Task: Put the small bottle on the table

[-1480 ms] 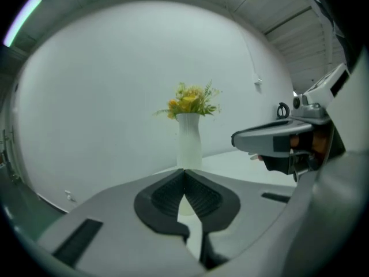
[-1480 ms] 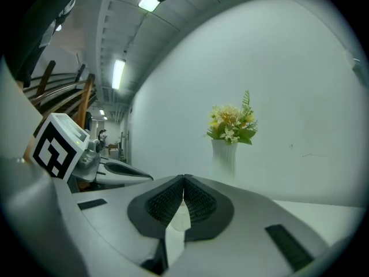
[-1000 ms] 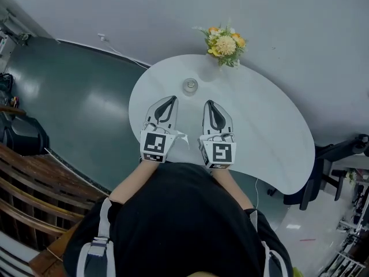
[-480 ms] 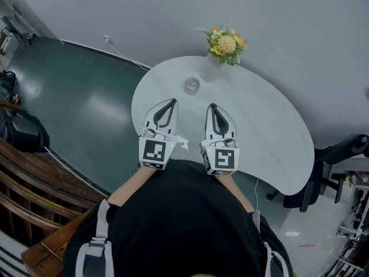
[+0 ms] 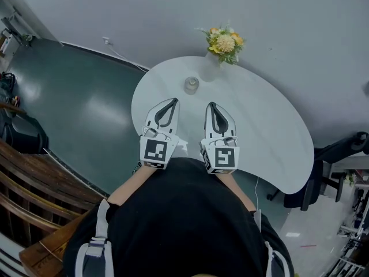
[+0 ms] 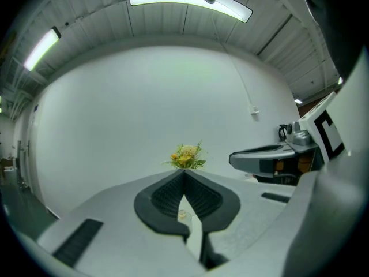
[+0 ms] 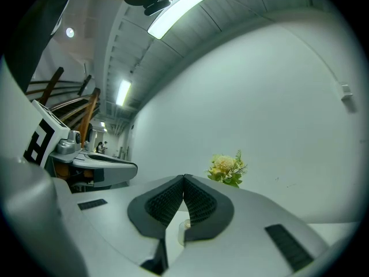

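Wood slats (image 5: 29, 183), brown and curved, are cut off at the left edge. Left gripper (image 5: 172, 100) is held level over the table (image 5: 277, 137), which is white, glossy and bean-shaped. The gripper's ribbed black pads (image 6: 167, 196) are pressed tip to tip and nothing is gripped. Bottle (image 5: 191, 85), small, clear and round from above, is stood on the table ahead of both grippers, just beside the vase (image 5: 211, 71). In the gripper views only a sliver of it is seen under the pads. Right gripper (image 5: 211, 104) is likewise closed and empty. Flowers (image 5: 225, 42), yellow with green sprigs, are too small for detail. Black chair (image 5: 312, 186) is cut off at the right and hard to make out.
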### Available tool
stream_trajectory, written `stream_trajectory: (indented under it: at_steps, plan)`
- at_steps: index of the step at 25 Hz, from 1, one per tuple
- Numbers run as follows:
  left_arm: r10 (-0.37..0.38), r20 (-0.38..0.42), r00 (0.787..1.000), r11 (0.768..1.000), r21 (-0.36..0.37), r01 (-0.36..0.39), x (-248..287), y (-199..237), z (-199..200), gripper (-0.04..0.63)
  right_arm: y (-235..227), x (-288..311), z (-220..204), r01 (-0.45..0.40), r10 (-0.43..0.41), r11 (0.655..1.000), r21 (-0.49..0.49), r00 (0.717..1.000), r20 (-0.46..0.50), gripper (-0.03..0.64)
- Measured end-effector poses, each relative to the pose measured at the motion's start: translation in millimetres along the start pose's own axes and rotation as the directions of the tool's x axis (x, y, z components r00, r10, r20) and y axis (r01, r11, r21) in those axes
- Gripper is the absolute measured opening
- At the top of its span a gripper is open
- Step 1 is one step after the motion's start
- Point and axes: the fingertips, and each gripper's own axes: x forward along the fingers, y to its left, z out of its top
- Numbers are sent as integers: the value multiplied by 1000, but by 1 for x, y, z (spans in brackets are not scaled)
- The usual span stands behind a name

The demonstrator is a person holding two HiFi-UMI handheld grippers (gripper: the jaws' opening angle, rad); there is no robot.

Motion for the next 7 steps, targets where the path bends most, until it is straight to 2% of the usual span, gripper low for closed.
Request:
stream_trajectory:
  at_steps: [7]
  plan:
    - [-2,-1,1000,1000,5,2,2,3,-1,8,-4,-2,-1,31,-30,999,18,999,-26,21]
